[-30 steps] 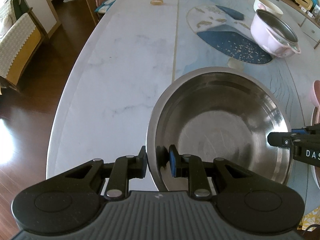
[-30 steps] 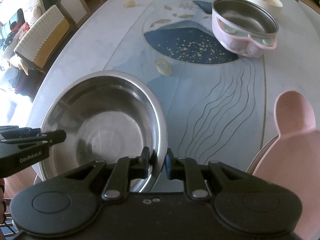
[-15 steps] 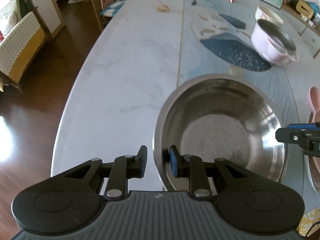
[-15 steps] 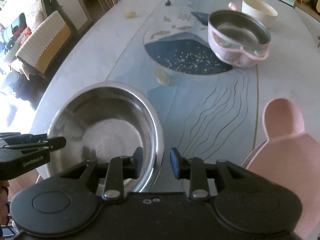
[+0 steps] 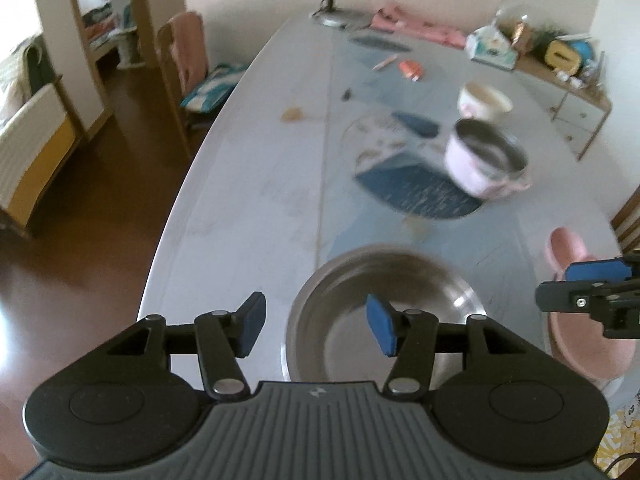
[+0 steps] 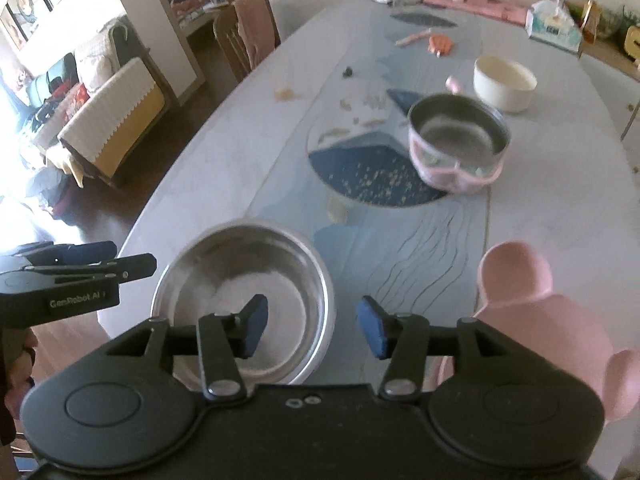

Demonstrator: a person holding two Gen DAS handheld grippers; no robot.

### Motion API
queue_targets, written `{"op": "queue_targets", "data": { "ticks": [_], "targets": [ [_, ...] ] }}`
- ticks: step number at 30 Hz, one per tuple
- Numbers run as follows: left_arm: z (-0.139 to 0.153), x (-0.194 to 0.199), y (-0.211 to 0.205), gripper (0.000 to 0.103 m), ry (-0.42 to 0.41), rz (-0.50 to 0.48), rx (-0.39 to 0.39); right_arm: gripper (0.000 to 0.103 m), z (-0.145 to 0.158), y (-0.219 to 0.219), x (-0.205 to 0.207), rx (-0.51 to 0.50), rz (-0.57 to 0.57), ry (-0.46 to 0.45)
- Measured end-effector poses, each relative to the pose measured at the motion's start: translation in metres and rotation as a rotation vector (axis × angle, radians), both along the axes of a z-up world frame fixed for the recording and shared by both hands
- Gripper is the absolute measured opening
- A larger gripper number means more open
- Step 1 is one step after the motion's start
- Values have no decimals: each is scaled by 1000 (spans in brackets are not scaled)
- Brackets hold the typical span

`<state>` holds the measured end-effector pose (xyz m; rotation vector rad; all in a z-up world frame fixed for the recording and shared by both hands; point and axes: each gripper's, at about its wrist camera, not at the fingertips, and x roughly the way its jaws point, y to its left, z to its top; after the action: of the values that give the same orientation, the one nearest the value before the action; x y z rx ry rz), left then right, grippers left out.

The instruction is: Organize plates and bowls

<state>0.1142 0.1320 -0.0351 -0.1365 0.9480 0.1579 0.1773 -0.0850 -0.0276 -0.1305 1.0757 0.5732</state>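
A wide steel bowl (image 5: 400,288) (image 6: 240,276) rests on the near end of the table. My left gripper (image 5: 316,326) hovers above its left rim with jaws opening, the pads clear of the metal. My right gripper (image 6: 312,330) hangs over the right rim, its jaws likewise opening and pressing on nothing. Each gripper shows in the other's view: the right gripper (image 5: 554,285) and the left gripper (image 6: 134,257). A pink eared plate (image 6: 516,276) (image 5: 580,344) lies to the right. Farther back stand a pink pot (image 6: 460,148) (image 5: 484,160) with a steel lining and a cream bowl (image 6: 504,82) (image 5: 484,100).
The long pale table (image 5: 248,200) carries a blue round mat (image 6: 372,176), small scraps, a lamp base (image 5: 336,16) and a tissue box (image 5: 492,46) at the far end. A wooden chair (image 5: 180,60) stands at the left side; dark wooden floor lies beyond the table edge.
Both grippers let go of the steel bowl's rim, spread their jaws and rose away from it. The bowl stays on the table and now looks smaller.
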Motion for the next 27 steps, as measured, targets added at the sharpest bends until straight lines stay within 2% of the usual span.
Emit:
{"op": "queue_targets", "data": {
  "ticks": [3,10,15,21,27],
  "targets": [
    [16,7,-8,60,-37,-25,2,62,12,-7,6,4,-15,-32],
    [34,41,-36,62,-80,-111,17,66,30,-30,34,7,-72,-78],
    [40,71,-55,77,-106,-136,-1,78,38,-51,63,2,-123,-112],
    [45,113,-78,77,-119,-167,-10,87,39,-73,104,-1,-169,-125],
    [35,164,-95,77,-96,-147,-19,88,26,-83,152,-14,-175,-113]
  ]
}}
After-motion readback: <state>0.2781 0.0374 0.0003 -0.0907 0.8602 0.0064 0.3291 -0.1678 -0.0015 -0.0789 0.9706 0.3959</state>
